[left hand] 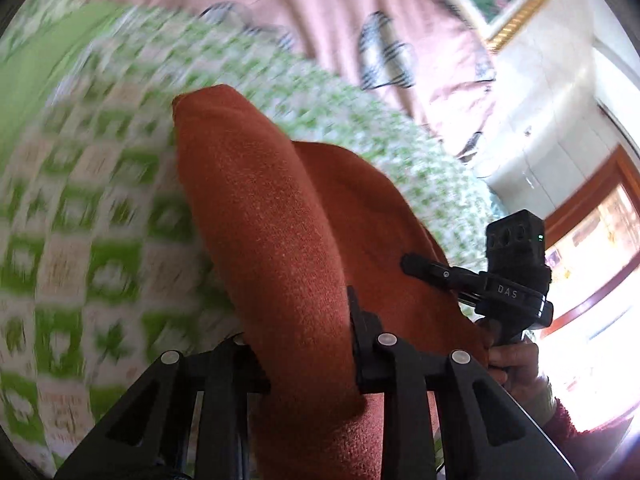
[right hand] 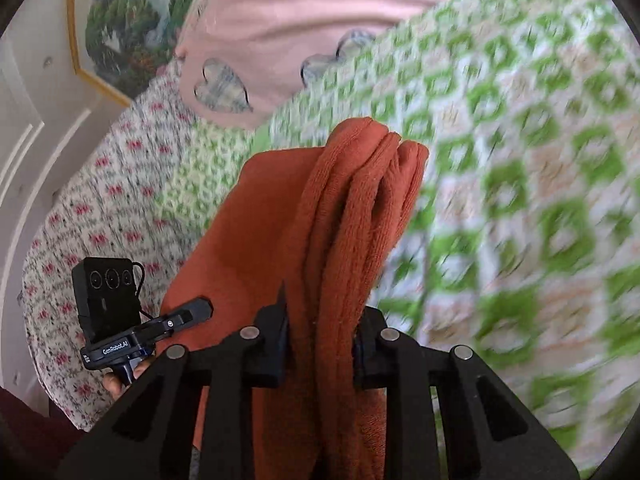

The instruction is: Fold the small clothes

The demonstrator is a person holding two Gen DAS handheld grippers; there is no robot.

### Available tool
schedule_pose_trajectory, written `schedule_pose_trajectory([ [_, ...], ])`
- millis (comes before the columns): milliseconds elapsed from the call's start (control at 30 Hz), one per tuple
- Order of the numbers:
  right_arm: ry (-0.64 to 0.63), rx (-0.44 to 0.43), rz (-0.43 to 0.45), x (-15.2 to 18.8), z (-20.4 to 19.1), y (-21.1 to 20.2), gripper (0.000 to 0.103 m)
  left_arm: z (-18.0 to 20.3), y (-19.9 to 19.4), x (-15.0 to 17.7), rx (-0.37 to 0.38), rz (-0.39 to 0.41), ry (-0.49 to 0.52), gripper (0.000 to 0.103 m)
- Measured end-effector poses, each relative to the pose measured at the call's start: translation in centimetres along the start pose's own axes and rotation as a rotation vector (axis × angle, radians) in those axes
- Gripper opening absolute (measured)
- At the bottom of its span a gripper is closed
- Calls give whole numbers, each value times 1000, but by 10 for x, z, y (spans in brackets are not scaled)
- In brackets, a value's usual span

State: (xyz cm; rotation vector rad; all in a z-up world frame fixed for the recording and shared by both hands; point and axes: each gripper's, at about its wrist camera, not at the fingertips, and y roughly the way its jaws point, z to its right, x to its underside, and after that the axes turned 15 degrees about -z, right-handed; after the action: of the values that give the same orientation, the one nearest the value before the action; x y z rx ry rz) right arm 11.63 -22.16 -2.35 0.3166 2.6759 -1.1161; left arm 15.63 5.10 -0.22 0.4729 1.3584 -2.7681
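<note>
Both the left gripper (left hand: 308, 344) and right gripper (right hand: 320, 340) have jaws clamped on the rust-orange garment (right hand: 340, 216) (bunched in folds), lifted above the green-checked bed cover (right hand: 520, 160).

You see a green-and-white checked quilt (left hand: 100, 216) covering most of the bed, its pattern smeared by blur. Past it, toward the bed's far edge, lies a pink blanket (left hand: 340, 12) with grey plaid hearts (right hand: 222, 88). In the right wrist view a white sheet with small red flowers (right hand: 92, 208) sits at the bed's left edge, beside the quilt. Behind the bed you have a gold-framed picture (right hand: 120, 12) on a white wall (left hand: 552, 92), and a wood-framed bright opening (left hand: 600, 240).
</note>
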Motion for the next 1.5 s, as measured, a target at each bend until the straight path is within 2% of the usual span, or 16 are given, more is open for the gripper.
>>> schedule_pose_trajectory([
  [67,6,58,-19,5,2,13,25,-18,10,8,5,-20,-41,26],
  [133,22,57,-19,8,8,15,26,-30,13,16,52,-14,-58,27],
  [333,21,109,-20,9,8,19,27,-28,14,17,34,-7,-47,33],
  [500,35,157,-19,5,2,10,49,-35,7,12,49,-28,-86,47],
  [533,27,184,1,3,0,2,52,-38,3,7,52,-26,-95,52],
  [667,12,231,85,-5,-10,-26,52,-50,-5,-20,38,13,-124,58],
  [733,-6,226,111,-8,-16,-33,52,-56,-4,-37,33,28,-143,60],
  [933,-67,183,71,-20,-33,-19,47,-82,9,-93,66,45,-215,60],
  [1000,-70,196,48,-22,-30,-10,47,-91,15,-112,59,57,-234,54],
  [1033,-64,203,39,-23,-28,-6,47,-94,16,-120,53,65,-239,39],
  [1067,-53,201,33,-24,-24,-3,46,-95,18,-128,42,72,-238,19],
  [1133,-42,195,28,-23,-21,0,43,-92,15,-138,21,102,-208,15],
  [1233,-31,189,32,-20,-18,-1,43,-75,10,-144,-49,123,-147,14],
  [1300,-22,176,39,-19,-17,-2,43,-70,8,-140,-88,115,-147,21],
  [1400,-14,169,48,-19,-17,-4,43,-63,-2,-118,-110,116,-160,48],
  [1500,-24,176,47,-21,-20,-3,43,-54,-13,-87,-115,132,-149,53],
])
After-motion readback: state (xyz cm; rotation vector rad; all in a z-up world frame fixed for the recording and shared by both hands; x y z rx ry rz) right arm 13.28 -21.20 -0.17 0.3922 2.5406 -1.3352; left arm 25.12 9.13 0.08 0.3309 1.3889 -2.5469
